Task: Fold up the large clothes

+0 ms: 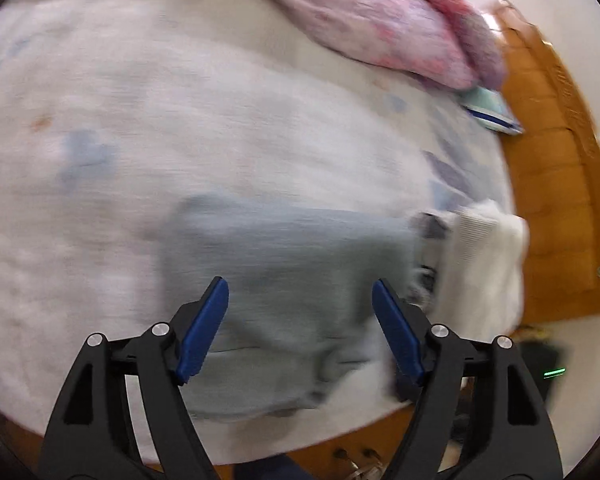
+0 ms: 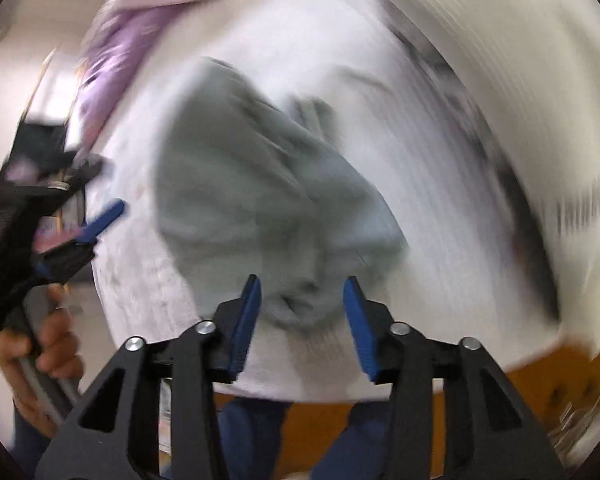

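Note:
A grey-blue garment (image 1: 292, 256) lies bunched on the white bed sheet (image 1: 140, 100) near the bed's front edge. In the left wrist view my left gripper (image 1: 300, 286) hovers over it, open wide, with nothing pressed between its blue pads. The right wrist view is blurred. It shows the same garment (image 2: 240, 184) in a crumpled heap, and my right gripper (image 2: 302, 280) open just above its near end, the pads clear of the cloth. One blue finger (image 2: 110, 211) of the left gripper shows at the left, held by a hand (image 2: 52, 344).
A pink-purple quilt (image 1: 380, 20) is heaped at the bed's far right. A white folded cloth (image 1: 484, 264) lies at the right edge, beside the garment. A teal and blue item (image 1: 492, 114) lies near the quilt. Wooden floor (image 1: 560, 200) borders the bed.

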### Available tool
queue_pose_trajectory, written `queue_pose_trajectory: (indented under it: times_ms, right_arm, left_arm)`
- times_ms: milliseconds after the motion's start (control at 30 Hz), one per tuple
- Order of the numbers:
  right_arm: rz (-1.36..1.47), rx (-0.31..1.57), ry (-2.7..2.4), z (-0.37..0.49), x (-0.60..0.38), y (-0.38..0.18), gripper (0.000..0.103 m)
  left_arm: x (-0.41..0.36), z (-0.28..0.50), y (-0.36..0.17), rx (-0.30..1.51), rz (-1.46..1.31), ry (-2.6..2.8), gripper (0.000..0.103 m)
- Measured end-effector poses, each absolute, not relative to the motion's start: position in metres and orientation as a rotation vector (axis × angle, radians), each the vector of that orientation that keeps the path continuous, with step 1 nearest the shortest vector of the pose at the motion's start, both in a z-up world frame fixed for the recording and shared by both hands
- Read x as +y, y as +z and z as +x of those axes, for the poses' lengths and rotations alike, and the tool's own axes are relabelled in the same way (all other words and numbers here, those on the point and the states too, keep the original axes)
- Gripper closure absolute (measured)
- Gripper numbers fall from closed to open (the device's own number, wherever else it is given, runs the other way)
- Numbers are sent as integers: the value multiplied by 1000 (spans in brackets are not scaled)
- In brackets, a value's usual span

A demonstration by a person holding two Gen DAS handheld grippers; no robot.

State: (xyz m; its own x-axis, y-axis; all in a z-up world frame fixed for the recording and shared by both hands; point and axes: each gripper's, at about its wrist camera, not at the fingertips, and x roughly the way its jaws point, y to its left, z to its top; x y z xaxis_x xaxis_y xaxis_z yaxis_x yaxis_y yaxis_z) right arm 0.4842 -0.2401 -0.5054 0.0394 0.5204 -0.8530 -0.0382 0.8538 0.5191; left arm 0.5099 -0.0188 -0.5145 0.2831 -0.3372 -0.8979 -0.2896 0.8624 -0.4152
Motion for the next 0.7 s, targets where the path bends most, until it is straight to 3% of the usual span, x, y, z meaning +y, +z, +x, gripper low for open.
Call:
queue_pose_trajectory:
  times_ms: [167, 300, 433, 700]
  right_arm:
    - [327, 1349, 614, 541, -175, -525, 71]
    - [116, 1428, 513, 564, -146, -581, 76]
    - [271, 1561, 460, 570, -176, -641, 80]
    - [227, 1585, 491, 575, -171, -633, 80]
  left_arm:
    - [5, 488, -550, 1427, -516, 109, 28]
    - [8, 467, -584, 1518, -585, 61, 24]
    - [3, 442, -615, 1575, -707, 34, 21]
    - [2, 437, -644, 1537, -833, 62, 8]
